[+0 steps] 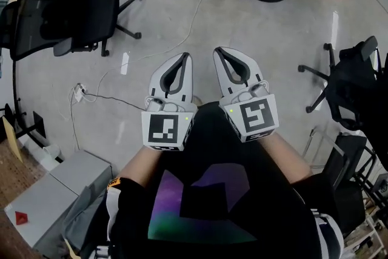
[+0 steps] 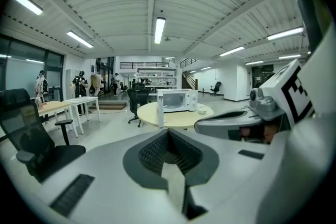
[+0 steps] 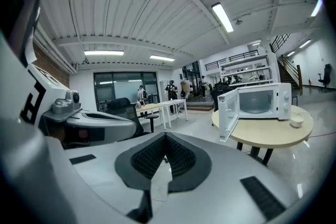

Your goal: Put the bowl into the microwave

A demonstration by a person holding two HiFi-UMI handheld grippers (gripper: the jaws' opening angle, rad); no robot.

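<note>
Left hand-held gripper (image 1: 187, 56): held low and close to the person's body, pointing forward over the floor (image 1: 182, 3). Its jaws are pressed together at the tips with nothing between them.
Right hand-held gripper (image 1: 217, 50): just beside the left one and roughly parallel to it. Its jaws are also pressed together and empty.
Marker cubes: one on the rear of each hand-held gripper, nearest the person's arms.
Microwave (image 3: 261, 102): white, standing on a round, light wood worktop (image 3: 273, 136) well apart from both hand-held grippers.
Microwave door (image 3: 227, 113): swung open to the left, so the cavity is visible.
Bowl (image 3: 296, 121): small and white, resting on the worktop just beside the microwave on its right, outside the cavity. Neither hand-held gripper touches it.
Office chair (image 1: 73, 15): black, on the floor to the person's front left. A second black chair (image 1: 351, 82) stands on the right.
Cable (image 1: 200, 3): thin, trailing across the grey floor ahead of the hand-held grippers.
Background: several people (image 3: 170, 93) stand near white tables far across the hall, under strip lights in the ceiling.
</note>
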